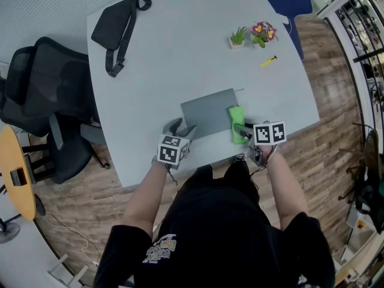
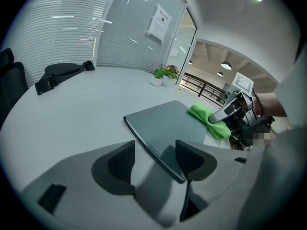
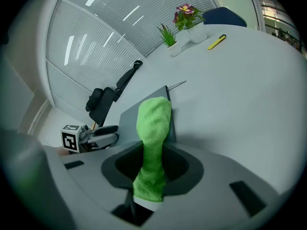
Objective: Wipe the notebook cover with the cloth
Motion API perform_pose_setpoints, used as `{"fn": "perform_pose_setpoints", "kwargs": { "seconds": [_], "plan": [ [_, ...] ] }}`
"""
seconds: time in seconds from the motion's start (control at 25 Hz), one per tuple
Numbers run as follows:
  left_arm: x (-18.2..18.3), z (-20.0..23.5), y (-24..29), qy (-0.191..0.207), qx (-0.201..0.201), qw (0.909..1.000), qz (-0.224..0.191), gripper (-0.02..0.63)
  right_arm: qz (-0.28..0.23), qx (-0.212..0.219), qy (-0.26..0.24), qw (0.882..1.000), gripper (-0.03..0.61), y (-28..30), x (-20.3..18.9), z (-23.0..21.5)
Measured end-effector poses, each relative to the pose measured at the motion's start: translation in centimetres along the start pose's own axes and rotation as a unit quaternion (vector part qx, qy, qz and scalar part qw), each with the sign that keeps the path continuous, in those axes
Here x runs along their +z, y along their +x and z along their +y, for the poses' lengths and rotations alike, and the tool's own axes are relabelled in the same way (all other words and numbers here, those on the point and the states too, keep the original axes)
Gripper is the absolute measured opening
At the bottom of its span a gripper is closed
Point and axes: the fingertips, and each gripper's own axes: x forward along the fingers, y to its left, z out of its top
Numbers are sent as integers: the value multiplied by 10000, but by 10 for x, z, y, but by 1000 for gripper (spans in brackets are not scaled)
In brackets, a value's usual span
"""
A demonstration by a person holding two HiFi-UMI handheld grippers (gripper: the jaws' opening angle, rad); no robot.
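1. The notebook (image 1: 207, 113) is a thin, plain grey one. It lies closed and flat on the pale bench (image 1: 180, 59), near the edge closest to us. In the head view its cover shows no print.
2. The cloth (image 3: 152, 143) is bright green and nubbly, gathered into a narrow strip. It lies along the notebook's right edge, and its far end drapes over the cover.
3. Our right hand-held gripper (image 3: 152, 171) is clamped on the near end of the cloth, which stands up between its jaws.
4. Our left hand-held gripper (image 2: 154, 163) holds nothing and has its jaws spread wide. It sits at the notebook's near left corner, and that corner runs into the gap between the jaws.
5. We cannot tell whether either left jaw touches the notebook.
6. In the head view both grippers and their marker cubes cover the notebook's near edge. The cloth hides part of its right edge.
7. Farther back on the bench lie a black sling bag (image 1: 117, 26), two small potted plants (image 1: 252, 35) and a small yellow object (image 1: 269, 60) too small to name.
8. A black office chair (image 1: 48, 95) stands to the left of the bench, partly cut off by the picture's edge.
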Motion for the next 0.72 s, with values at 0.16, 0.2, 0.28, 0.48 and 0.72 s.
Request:
{"fn": "perform_pose_setpoints", "kwargs": {
  "seconds": [0.16,0.2,0.28,0.48,0.72],
  "plan": [
    [-1,0,0,6,9,10000,-1,258,8,-56,-5,10000,109,-5,-1,-7],
    [-1,0,1,9,11,10000,-2,258,7,-75,10,10000,109,-6,-1,-9],
    [0,0,0,13,12,10000,1,258,-4,-108,41,9999,109,-9,-1,-13],
    [0,1,1,6,52,10000,-26,258,-195,-170,-103,9996,110,-22,7,-14],
    [0,5,-6,-175,306,9994,-34,258,-707,-70,-795,9943,110,-49,35,1]
  ]
}}
